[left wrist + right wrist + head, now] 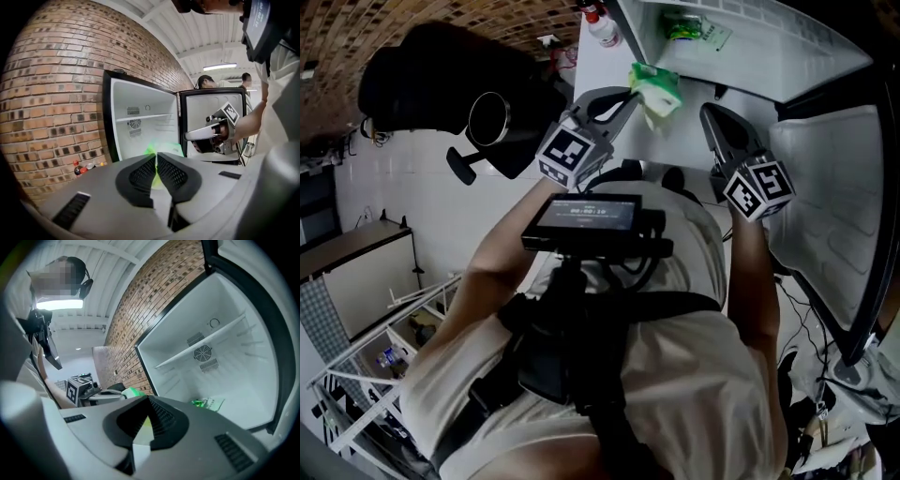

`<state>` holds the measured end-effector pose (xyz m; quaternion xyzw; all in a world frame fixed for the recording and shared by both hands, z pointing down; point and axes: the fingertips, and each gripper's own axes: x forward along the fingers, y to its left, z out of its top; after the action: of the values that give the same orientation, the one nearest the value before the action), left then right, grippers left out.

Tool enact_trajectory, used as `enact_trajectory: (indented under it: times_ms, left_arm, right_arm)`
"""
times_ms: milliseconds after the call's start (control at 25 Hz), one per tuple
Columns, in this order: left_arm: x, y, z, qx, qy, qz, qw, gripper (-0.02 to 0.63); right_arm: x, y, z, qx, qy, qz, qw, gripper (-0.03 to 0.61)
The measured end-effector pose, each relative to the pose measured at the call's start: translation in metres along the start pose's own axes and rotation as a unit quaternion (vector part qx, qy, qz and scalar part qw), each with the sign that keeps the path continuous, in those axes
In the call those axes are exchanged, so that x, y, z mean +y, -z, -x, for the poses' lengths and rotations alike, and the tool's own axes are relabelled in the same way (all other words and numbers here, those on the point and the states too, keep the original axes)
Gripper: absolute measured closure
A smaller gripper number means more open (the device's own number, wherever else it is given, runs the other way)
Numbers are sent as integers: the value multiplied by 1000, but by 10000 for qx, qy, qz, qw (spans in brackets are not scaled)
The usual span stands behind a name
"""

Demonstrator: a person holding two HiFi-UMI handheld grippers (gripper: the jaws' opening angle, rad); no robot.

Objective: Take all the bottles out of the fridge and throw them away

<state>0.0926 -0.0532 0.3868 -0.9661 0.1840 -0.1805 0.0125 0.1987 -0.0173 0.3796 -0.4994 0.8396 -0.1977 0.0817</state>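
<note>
A crumpled green plastic bottle (656,91) sticks out from the tips of my left gripper (633,94), which is shut on it just outside the open fridge (750,47). In the left gripper view the bottle (171,148) shows as a green shape beyond the nearly closed pads of that gripper (156,154). My right gripper (709,112) hangs beside it at the fridge opening, shut with nothing in it; its jaws (149,398) point into the fridge. Another green bottle (205,403) lies on the fridge floor, and shows as a green bottle (682,26) in the head view.
The fridge door (834,187) stands open at the right. A wire shelf (201,341) crosses the fridge's inside. Several bottles (84,167) lie on the floor by the brick wall (51,103). A black chair (441,84) and a white rack (384,356) stand to the left. People (206,82) stand behind.
</note>
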Motion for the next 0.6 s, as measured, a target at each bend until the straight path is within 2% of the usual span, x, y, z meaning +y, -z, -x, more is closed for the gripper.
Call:
enact_trajectory:
  times_ms: [160,360,600]
  left_arm:
    - [2,4,21,-27,-193,96,9998,598]
    - [6,5,48,11,-490,397,9980,598]
    - [26,15,71,-62,-822,668,9944,598]
  right_arm:
    - [7,6,-11,100,-238,-14,9997,574]
    - [25,10,-26,179,-546,-2,9983,574]
    - [50,22,-48,458,-972,157,9941,574]
